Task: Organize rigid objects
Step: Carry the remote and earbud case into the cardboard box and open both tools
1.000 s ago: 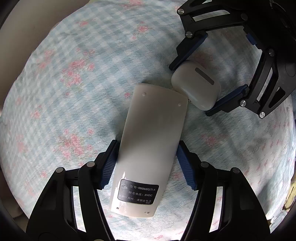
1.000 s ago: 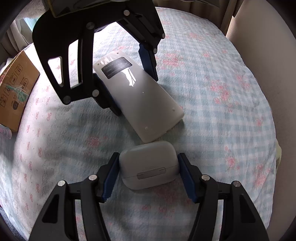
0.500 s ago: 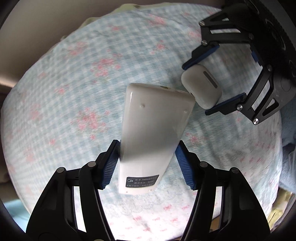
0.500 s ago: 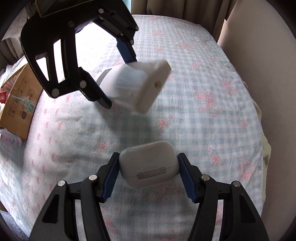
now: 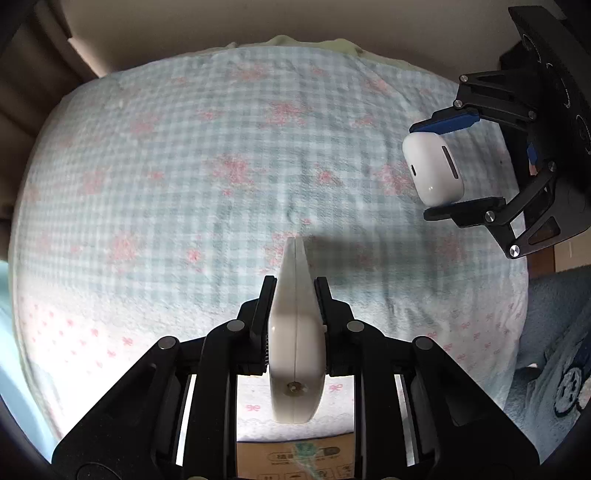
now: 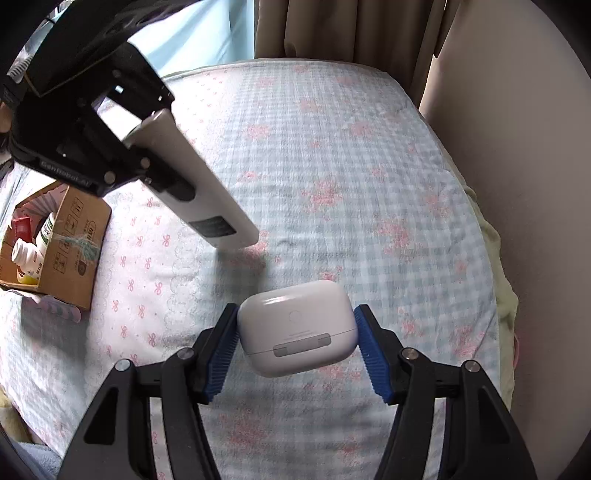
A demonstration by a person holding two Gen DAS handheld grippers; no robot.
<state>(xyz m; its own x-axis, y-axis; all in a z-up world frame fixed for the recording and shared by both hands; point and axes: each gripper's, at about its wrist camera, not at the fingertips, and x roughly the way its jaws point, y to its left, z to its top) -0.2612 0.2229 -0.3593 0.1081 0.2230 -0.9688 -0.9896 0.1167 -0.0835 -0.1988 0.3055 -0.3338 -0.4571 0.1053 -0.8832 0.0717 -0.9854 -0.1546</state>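
At the far left of the right wrist view a cardboard box sits on the bed, open at the top, with a white bottle and a red tube inside it. Just to its right the left gripper hangs above the bed sheet, its jaws clamped on a white remote control. The remote juts down and to the right out of the jaws, its far end with a dark label pointing at the sheet, clear of the fabric with a shadow under it.

In the left wrist view the same remote control is seen edge-on, standing on its narrow side between the two fingers, which press flat against its broad faces. Its near end reaches back past the pads toward the camera, and its far end tapers forward over the checked, pink-flowered bed sheet. A strip of the cardboard box shows at the bottom between the finger arms.

Further right, the right gripper holds a white earbud case, one blue pad above it and one below it. From the right wrist view the earbud case sits squarely between the blue pads, gripped by its two short ends, hinge side facing the camera, held above the sheet. A curtain hangs beyond the head of the bed.
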